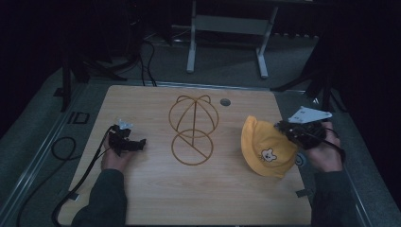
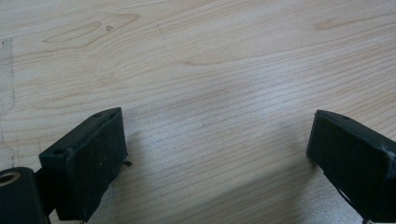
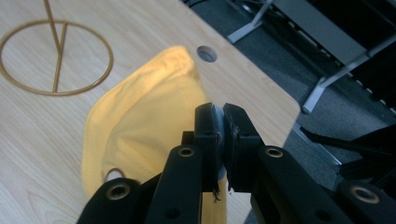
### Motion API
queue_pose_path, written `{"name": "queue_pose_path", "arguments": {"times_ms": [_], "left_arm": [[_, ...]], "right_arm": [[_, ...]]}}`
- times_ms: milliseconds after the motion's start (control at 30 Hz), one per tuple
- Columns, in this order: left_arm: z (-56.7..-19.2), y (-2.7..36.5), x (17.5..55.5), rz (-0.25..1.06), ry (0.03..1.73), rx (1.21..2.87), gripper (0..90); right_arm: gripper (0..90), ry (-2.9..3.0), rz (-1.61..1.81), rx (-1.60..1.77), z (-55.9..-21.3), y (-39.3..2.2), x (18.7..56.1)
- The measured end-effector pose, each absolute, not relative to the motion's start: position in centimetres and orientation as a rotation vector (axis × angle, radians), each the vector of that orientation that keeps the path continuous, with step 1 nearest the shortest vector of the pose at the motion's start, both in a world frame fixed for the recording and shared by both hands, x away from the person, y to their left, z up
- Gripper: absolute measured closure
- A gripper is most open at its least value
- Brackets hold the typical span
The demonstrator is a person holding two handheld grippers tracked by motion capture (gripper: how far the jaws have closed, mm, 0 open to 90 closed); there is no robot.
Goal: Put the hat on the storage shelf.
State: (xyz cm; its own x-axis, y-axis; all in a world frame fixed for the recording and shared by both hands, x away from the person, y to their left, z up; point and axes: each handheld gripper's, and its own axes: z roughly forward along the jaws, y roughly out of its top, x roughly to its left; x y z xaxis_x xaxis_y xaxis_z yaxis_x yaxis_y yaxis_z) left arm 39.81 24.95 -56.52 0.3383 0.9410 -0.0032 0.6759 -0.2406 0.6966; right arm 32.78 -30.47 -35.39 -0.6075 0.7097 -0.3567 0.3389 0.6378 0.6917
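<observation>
A person seated at a pale wooden desk (image 1: 156, 198) works with a claw in each hand, both forearms in dark green sleeves reaching in from the near edge. The left hand (image 1: 115, 158) rests on the desk's left side, its left claw (image 1: 140, 144) lying low over the wood and pointing inward toward the centre. In the left gripper view its two black jaws stand wide apart with bare wood grain between them. A black cable (image 1: 80, 182) trails from it back along the left forearm and off the desk.

On the far right, the right hand (image 1: 326, 153) is raised slightly near the desk's right edge, a grey three-cornered plate (image 1: 309, 114) riding on top of its tool. The right claw (image 3: 223, 140) is pressed together on the edge of a yellow hat (image 1: 265, 146), which bears a small bear-face emblem and sits on the desk's right side, just beside that edge. In the right gripper view the yellow fabric spreads away from the closed jaws toward the desk's centre.

A gold wire hat stand (image 1: 193, 128) stands mid-desk between the two hands, well apart from each. A round cable hole (image 1: 225, 101) sits near the far edge. Open wood lies between the left claw and the stand, and across the near half of the desk. Beyond the far edge stands a grey metal frame (image 1: 227, 33) on dark flooring.
</observation>
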Motion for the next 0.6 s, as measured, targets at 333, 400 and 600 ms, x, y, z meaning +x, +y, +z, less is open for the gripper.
{"name": "queue_pose_path", "arguments": {"times_ms": [333, 400, 600], "left_arm": [[-56.5, 24.9, 39.8, 0.568, 1.410, 2.003, 4.9], [-56.5, 24.9, 39.8, 0.569, 1.411, 2.004, 4.9], [-56.5, 24.9, 39.8, 0.568, 1.410, 2.003, 4.9]], "right_arm": [[75.1, 2.308, 0.810, 0.781, -37.2, -27.1, 34.4], [72.6, 2.337, 0.795, 0.777, -37.4, -26.7, 34.5], [68.9, 2.376, 0.798, 0.815, -38.0, -27.3, 34.7]]}}
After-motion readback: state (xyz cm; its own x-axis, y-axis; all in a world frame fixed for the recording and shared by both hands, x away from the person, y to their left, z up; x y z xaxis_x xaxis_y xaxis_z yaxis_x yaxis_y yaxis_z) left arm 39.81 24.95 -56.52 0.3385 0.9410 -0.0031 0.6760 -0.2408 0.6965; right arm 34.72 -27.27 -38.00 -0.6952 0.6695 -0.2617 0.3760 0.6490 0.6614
